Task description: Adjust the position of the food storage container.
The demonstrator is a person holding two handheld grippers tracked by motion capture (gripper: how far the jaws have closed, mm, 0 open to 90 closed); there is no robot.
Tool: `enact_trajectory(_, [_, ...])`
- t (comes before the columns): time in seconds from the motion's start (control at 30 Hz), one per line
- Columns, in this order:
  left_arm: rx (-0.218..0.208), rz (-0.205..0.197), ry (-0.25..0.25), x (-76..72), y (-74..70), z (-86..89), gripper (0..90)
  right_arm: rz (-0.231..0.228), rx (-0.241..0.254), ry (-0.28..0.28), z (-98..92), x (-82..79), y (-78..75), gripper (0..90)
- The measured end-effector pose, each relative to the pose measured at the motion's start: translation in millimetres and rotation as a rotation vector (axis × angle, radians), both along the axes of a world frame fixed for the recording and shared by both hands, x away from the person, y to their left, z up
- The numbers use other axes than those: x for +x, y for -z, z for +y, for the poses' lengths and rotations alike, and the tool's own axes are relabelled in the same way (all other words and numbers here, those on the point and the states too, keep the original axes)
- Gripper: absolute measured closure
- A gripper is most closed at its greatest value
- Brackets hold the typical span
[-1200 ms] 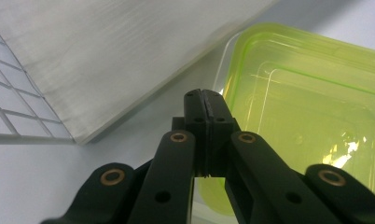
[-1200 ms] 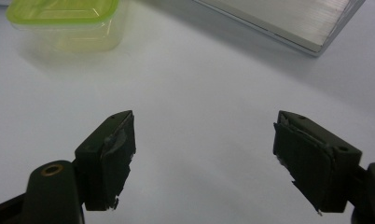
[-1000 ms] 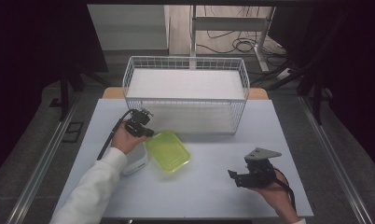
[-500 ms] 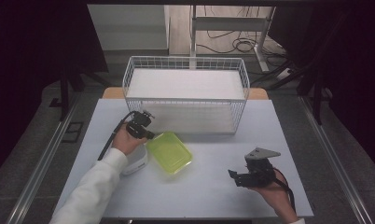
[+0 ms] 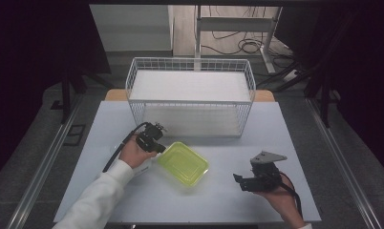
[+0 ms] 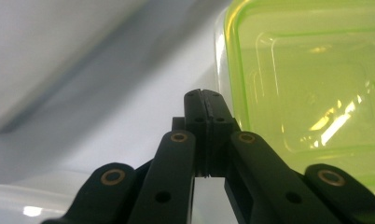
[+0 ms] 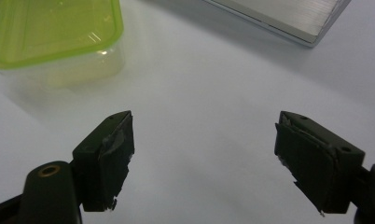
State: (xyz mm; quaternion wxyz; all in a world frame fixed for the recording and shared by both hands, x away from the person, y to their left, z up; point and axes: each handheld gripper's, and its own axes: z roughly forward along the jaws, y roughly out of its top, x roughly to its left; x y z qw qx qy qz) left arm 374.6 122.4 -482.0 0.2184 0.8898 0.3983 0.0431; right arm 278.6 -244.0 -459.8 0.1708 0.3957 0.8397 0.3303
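Toward the table's (image 5: 295,143) left edge, the left hand-held gripper (image 5: 156,143) has its jaws pressed together with nothing between them, its tip just beside the green-lidded container (image 5: 183,163). That container sits left of the table's middle, nearer the front edge than the white wire basket (image 5: 190,102) at the back edge. Near the front right corner, the right hand-held gripper (image 5: 238,181) hangs with jaws wide apart, empty.

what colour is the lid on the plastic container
Translucent lime green lid, clearest in the left gripper view.
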Motion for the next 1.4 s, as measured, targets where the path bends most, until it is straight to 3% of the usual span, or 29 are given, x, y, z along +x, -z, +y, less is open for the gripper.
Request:
enact_trajectory(0.23, [-0.004, -0.001, 0.050, -15.3, -0.5, -14.4, 90.0, 0.003, -0.002, -0.012, 1.9, -0.5, 0.6, 19.4])
enact_trajectory(0.63, [-0.057, 0.018, 0.083, -34.7, 3.2, -35.4, 90.0, 0.012, 0.001, -0.004, 0.7, 0.7, 1.1, 19.5])
enact_trajectory(0.73, [-0.045, 0.018, 0.114, -37.7, 2.6, -38.7, 89.9, 0.012, 0.003, -0.001, -0.2, 0.9, 1.4, 19.5])
enact_trajectory(0.77, [-0.065, 0.021, 0.104, -41.1, 4.5, -41.8, 89.9, 0.011, 0.003, 0.004, -1.1, 0.9, 0.9, 19.6])
enact_trajectory(0.93, [-0.077, 0.026, 0.098, -42.7, 5.5, -38.9, 89.9, 0.012, 0.005, 0.009, -1.6, 1.0, 0.6, 20.3])
enact_trajectory(1.2, [-0.144, -0.047, 0.034, -56.9, -13.8, -11.2, 88.1, 0.010, 0.013, 0.006, -2.8, 3.0, -0.3, 23.0])
enact_trajectory(1.27, [-0.164, -0.093, -0.013, -66.7, -21.4, -1.8, 82.9, 0.007, 0.011, 0.001, -2.5, 4.7, -1.2, 24.1])
enact_trajectory(1.3, [-0.177, -0.115, -0.036, -71.9, -25.3, 2.9, 66.4, 0.011, 0.011, -0.004, -1.8, 7.3, -2.0, 25.8])
enact_trajectory(1.33, [-0.188, -0.126, -0.052, -76.7, -28.4, 7.2, 66.4, 0.011, 0.011, -0.004, -1.8, 7.3, -2.0, 25.8])
enact_trajectory(1.37, [-0.203, -0.134, -0.068, -84.7, -31.0, 14.8, 47.5, 0.023, 0.014, -0.003, -0.9, 11.0, -3.0, 28.0])
enact_trajectory(1.4, [-0.203, -0.134, -0.068, -84.7, -31.0, 14.8, 42.6, 0.023, 0.014, -0.003, -0.9, 11.0, -3.0, 28.0])
